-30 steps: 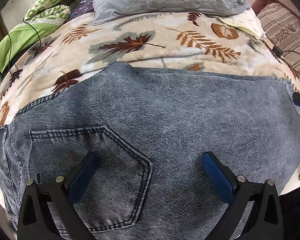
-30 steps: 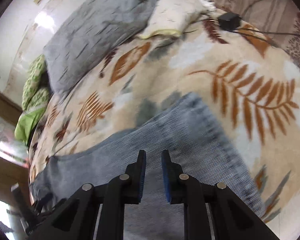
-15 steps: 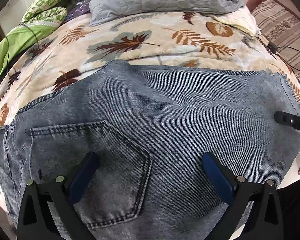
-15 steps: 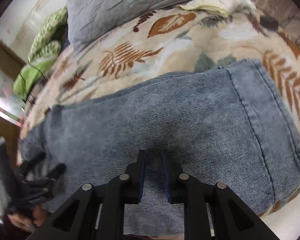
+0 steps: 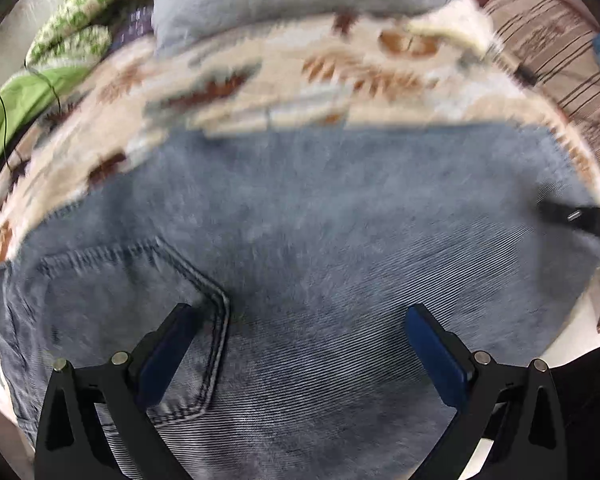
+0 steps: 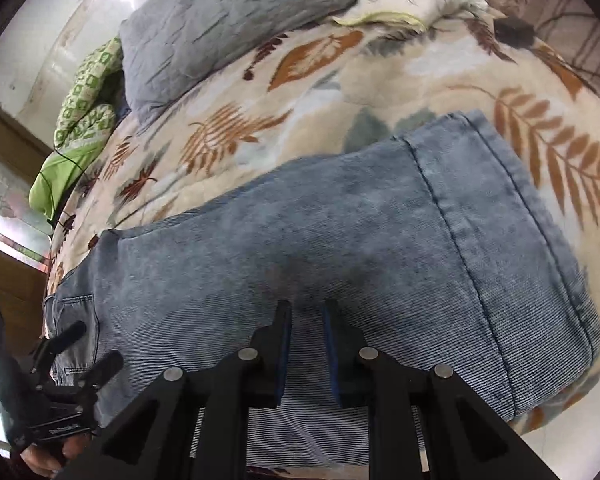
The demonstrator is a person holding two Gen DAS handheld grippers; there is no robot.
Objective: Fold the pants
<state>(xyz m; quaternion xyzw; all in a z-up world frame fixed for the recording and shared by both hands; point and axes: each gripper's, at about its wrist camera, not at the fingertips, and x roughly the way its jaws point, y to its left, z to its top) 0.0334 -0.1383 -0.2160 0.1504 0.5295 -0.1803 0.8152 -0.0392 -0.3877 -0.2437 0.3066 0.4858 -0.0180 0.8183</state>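
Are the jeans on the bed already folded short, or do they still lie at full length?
Full length. The jeans stretch flat across the blanket, from back pocket to hem. Legs folded together: cannot tell.

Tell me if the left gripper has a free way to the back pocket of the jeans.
Probably yes: the left gripper is open right above the back pocket, and nothing lies between them.

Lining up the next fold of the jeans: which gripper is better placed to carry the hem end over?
Right, likely. The right gripper sits low over the jeans close to the hem, fingers nearly together. The left gripper hangs wide open beside the back pocket.
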